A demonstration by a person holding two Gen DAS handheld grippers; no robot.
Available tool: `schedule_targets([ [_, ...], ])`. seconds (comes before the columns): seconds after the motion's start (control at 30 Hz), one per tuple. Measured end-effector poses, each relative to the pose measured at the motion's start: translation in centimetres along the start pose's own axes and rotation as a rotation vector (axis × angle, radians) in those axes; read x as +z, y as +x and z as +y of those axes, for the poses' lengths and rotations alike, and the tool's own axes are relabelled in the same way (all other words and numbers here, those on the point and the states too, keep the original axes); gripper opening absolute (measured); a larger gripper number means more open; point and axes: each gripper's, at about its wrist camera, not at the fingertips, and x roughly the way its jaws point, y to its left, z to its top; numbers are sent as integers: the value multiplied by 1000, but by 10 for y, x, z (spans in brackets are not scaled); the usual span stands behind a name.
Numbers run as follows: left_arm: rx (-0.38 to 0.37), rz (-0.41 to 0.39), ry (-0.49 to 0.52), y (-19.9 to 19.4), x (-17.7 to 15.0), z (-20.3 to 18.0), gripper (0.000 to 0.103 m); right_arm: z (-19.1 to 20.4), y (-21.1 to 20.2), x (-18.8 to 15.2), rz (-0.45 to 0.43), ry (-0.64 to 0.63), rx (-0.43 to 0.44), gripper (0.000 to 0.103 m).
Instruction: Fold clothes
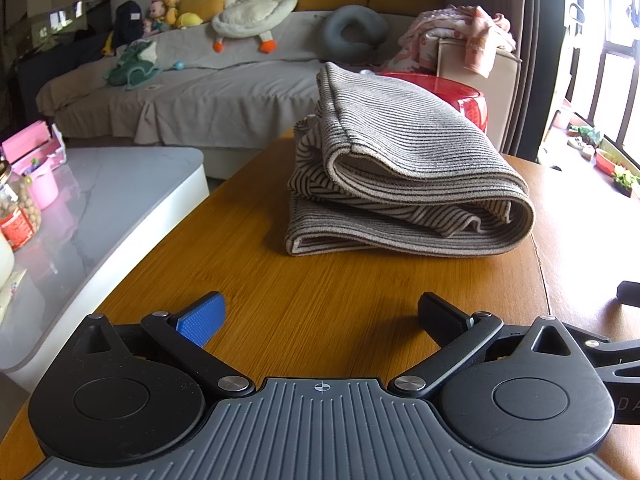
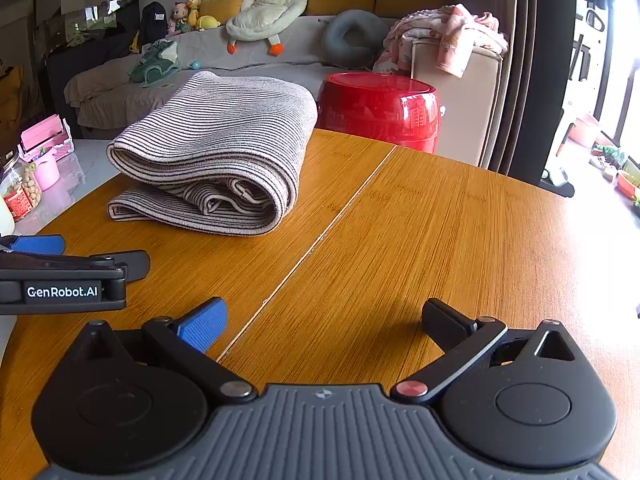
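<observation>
A striped grey-and-cream garment [image 1: 400,172] lies folded in a thick bundle on the wooden table [image 1: 320,300]; the right wrist view shows the same garment [image 2: 216,152] at the left of the table [image 2: 420,240]. My left gripper [image 1: 320,316] stands open and empty, a short way in front of the bundle. My right gripper [image 2: 324,320] is open too, holding nothing, to the right of the bundle. In the right wrist view the left gripper [image 2: 80,252] appears from the side at the left edge.
A red round stool [image 2: 380,108] stands behind the table. To the left is a white marble table [image 1: 100,200] with a jar [image 1: 16,216] and pink items [image 1: 36,156]. Beyond is a sofa [image 1: 200,80] with plush toys and cushions. A seam [image 2: 312,248] crosses the tabletop.
</observation>
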Motion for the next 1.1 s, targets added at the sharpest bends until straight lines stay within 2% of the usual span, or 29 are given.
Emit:
schedule_targets([
  [1.1,-37,1,30,0,1,-4,103,0,0,0,0,0,0,103],
])
